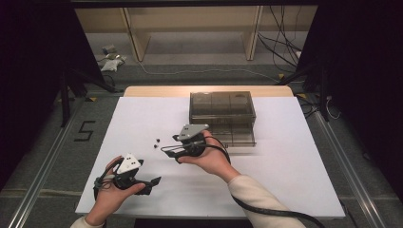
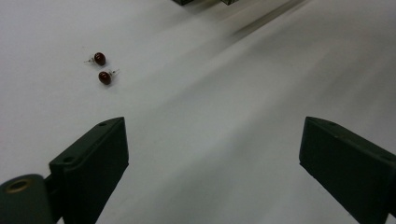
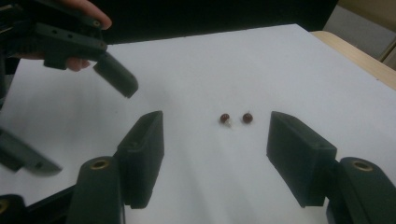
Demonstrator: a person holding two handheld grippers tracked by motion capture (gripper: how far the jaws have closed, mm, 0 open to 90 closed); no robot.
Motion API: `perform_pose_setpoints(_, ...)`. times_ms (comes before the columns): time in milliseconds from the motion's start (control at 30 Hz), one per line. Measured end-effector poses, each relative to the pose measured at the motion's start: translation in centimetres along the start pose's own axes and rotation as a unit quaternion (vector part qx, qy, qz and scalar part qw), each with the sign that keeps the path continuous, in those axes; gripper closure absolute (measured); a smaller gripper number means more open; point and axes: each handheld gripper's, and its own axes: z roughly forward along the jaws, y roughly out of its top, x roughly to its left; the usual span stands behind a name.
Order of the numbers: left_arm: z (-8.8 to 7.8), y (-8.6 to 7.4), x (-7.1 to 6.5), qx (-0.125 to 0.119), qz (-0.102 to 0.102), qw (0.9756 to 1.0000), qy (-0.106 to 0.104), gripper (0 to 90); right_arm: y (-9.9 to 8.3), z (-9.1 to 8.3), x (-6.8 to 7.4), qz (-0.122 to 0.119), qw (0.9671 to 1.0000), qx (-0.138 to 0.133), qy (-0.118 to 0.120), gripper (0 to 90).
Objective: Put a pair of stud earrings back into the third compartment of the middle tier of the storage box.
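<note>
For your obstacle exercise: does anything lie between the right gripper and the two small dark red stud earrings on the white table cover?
Nothing visible does. The right gripper faces the earrings across bare white cover, jaws open.

Two small dark-red stud earrings (image 2: pixel 102 68) lie side by side, just apart, on the white table, upper left of the left gripper view, posts showing.

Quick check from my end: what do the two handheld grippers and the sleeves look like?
Both the left gripper and right gripper are black with blocky jaws and a grey three-cornered top plate. A black cable trails along the right arm. Sleeves are cream.
</note>
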Motion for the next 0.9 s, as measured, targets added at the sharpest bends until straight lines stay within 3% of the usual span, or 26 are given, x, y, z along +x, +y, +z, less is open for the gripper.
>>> perform_pose_setpoints(333, -0.1, 0.0, -0.1, 0.005, -0.001, 1.0, 0.0, 8.4, 1.9, 5.2, -0.7, -0.007, 0.9992, 0.038, -0.006, 40.5)
perform_pose_setpoints(433, -0.1, -0.1, 0.0, 0.004, -0.003, 1.0, 0.0, 8.5, 1.9, 5.8, -0.8, 0.002, 0.9989, 0.046, -0.002, 41.0)
perform_pose_setpoints(600, -0.2, -0.1, -0.1, 0.009, 0.003, 1.0, 0.001, 8.6, 1.9, 7.7, -0.7, 0.003, 0.9975, 0.07, -0.009, 42.1)
perform_pose_setpoints(900, -0.3, -0.2, -0.1, 0.014, 0.003, 0.9999, 0.003, 8.7, 1.9, 9.5, -0.5, 0.002, 0.9948, 0.101, -0.013, 46.2)
